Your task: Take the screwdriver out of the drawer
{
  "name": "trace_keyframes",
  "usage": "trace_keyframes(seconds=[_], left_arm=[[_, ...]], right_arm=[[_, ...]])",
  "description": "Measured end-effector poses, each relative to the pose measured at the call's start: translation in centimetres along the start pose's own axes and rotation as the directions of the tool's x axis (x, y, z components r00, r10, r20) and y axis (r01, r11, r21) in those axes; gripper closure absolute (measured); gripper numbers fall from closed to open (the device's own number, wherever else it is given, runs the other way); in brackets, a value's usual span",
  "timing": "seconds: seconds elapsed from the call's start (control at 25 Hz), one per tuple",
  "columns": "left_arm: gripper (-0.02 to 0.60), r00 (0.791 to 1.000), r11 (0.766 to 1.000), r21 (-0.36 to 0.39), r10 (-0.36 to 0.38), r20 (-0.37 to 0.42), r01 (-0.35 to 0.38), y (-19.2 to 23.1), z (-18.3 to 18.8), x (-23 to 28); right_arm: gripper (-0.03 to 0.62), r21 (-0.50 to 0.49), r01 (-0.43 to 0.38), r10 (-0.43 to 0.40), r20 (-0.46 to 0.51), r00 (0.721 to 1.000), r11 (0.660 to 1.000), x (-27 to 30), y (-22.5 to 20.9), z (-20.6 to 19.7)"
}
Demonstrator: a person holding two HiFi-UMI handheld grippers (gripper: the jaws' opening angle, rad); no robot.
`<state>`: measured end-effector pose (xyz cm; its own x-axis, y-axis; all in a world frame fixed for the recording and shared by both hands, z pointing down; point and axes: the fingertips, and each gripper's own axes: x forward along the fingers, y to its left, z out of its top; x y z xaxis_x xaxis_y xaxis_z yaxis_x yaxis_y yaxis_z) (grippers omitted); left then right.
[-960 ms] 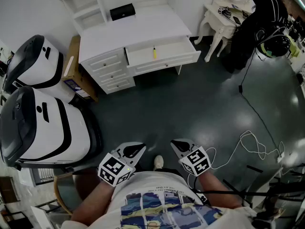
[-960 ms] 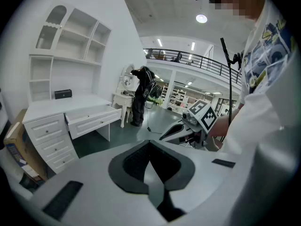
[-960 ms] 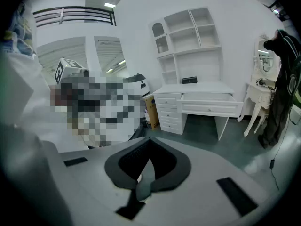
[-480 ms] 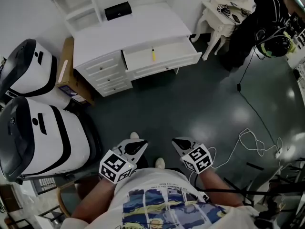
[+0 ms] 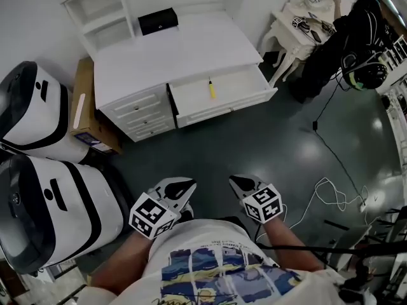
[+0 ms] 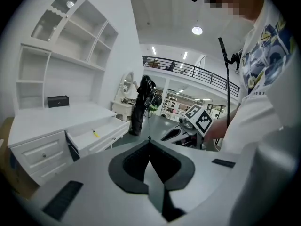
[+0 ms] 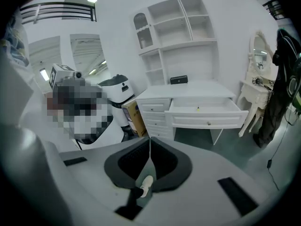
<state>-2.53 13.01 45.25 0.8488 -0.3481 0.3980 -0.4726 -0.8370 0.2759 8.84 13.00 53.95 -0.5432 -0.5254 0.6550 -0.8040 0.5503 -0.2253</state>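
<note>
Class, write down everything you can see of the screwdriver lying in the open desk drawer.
The screwdriver is small and slim, with a bright yellow handle that looks plastic. A thin darker shaft seems to point toward the drawer's back. It lies flat on the floor of the open white drawer, roughly midway across, lengthwise front to back. Only the drawer floor touches it.

White desk (image 5: 184, 46) up top, its surface bare but for a black box (image 5: 158, 20) near the back edge. The wide drawer (image 5: 241, 84) stands pulled out, and a yellow screwdriver (image 5: 212, 89) lies on its bottom, about mid-width. Below is the dark, glossy floor (image 5: 254, 151). A cardboard box (image 5: 86, 110) sits on it against the desk's end at picture left, and a white cable (image 5: 325, 180) loops across it at the right.
</note>
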Motion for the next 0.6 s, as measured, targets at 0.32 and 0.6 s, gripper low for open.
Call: trace_keyframes(seconds=[0.32,0.6], left_arm=[[0.568,0.999,0.996,-0.081,0.045,0.03,-0.043,7.2,-0.7,-2.8],[0.568,0.992,0.989,-0.104,0.112,0.056,-0.106,11.3,0.8,-2.2]], right_arm=[[0.56,-0.002,0.029,-0.029,0.019,0.999,1.0,5.1,-1.6,5.9],[0.468,0.041,0.045,-0.046,0.014,0.999,0.998,9.3,-7.0,9.1]])
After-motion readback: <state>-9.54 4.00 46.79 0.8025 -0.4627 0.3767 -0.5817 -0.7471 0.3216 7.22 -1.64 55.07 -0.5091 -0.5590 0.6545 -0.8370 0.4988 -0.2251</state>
